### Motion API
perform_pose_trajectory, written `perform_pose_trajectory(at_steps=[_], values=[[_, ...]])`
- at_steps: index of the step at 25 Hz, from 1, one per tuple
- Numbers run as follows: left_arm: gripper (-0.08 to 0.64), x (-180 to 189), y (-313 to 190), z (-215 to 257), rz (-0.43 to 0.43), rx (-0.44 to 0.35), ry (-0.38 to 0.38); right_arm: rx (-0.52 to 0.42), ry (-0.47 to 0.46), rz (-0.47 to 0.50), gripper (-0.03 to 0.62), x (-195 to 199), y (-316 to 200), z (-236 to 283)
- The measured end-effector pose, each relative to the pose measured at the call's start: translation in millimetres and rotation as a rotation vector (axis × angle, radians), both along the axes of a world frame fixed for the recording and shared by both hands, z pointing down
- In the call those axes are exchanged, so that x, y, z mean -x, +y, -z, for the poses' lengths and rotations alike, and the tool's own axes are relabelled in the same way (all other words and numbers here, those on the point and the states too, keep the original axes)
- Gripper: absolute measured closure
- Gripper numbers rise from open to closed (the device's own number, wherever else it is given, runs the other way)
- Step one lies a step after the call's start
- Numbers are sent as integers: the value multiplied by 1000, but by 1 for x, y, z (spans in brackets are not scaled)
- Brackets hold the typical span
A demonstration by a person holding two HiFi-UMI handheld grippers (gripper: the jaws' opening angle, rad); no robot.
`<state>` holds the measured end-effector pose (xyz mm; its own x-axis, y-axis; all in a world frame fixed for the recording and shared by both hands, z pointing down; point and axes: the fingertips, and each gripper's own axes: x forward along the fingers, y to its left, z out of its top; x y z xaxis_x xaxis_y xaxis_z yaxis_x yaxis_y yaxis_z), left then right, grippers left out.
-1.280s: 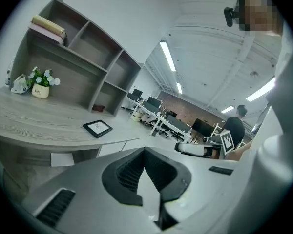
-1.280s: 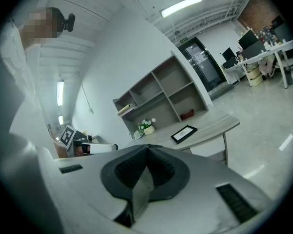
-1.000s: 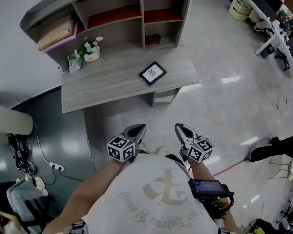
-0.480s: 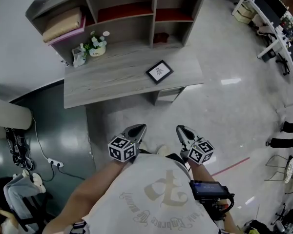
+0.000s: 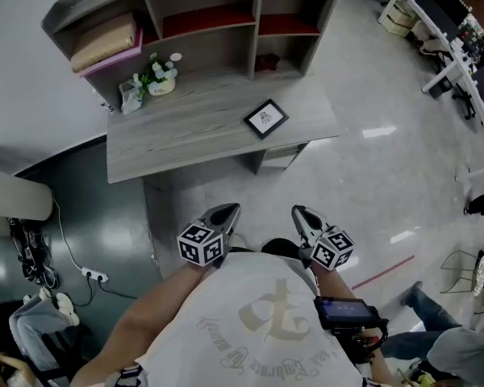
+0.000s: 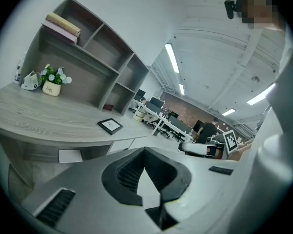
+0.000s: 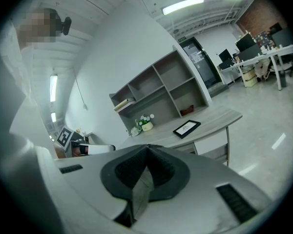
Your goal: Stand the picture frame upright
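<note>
Nearest, the person is holding both tools low and side by side ahead of a pale printed shirt. The left hand-held gripper (image 5: 228, 212) is clenched with nothing between its jaws. The right hand-held gripper (image 5: 300, 214) is likewise clenched and empty, and each one's own view is showing its ribbed pads meeting at the tip. A small black device (image 5: 345, 311) is showing by the person's right forearm, at about 4 o'clock from the grippers. Ahead, at 12 o'clock, a stretch of glossy floor (image 5: 363, 184) is lying between the grippers and the grey wood table (image 5: 177, 135), so both are well apart from it. The picture frame (image 5: 266, 118) is lying flat and face up on the table's right part, near the front edge and turned cornerwise to it. At about 10 o'clock from the frame, a small potted plant (image 5: 153, 77) is standing at the table's back, just beside a pale packet (image 5: 129, 95). Behind them a shelf unit (image 5: 250, 14) is rising, with a flat pink and tan bundle (image 5: 105, 43) lying in its top left compartment. Farther off, at 2 o'clock, office desks (image 5: 448, 22) are lining the room.
</note>
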<state>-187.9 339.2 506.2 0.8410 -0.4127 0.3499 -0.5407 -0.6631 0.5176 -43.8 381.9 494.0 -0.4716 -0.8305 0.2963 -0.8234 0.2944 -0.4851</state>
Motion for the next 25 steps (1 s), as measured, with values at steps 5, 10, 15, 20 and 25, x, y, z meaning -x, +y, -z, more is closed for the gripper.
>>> perform_pose_trajectory(at_steps=[5, 10, 15, 20, 25], values=[[570, 2, -3, -3, 1, 5, -5, 13, -1, -10, 589, -3, -5, -5], [571, 2, -13, -8, 26, 26, -18, 36, -11, 20, 589, -4, -20, -12], [569, -14, -29, -10, 36, 28, -27, 34, -33, 81, 589, -13, -47, -15], [569, -39, -53, -14, 61, 32, -55, 29, -28, 135, 589, -34, -82, -18], [569, -75, -77, -15, 89, 48, -80, 39, -25, 168, 589, -71, -113, -19]])
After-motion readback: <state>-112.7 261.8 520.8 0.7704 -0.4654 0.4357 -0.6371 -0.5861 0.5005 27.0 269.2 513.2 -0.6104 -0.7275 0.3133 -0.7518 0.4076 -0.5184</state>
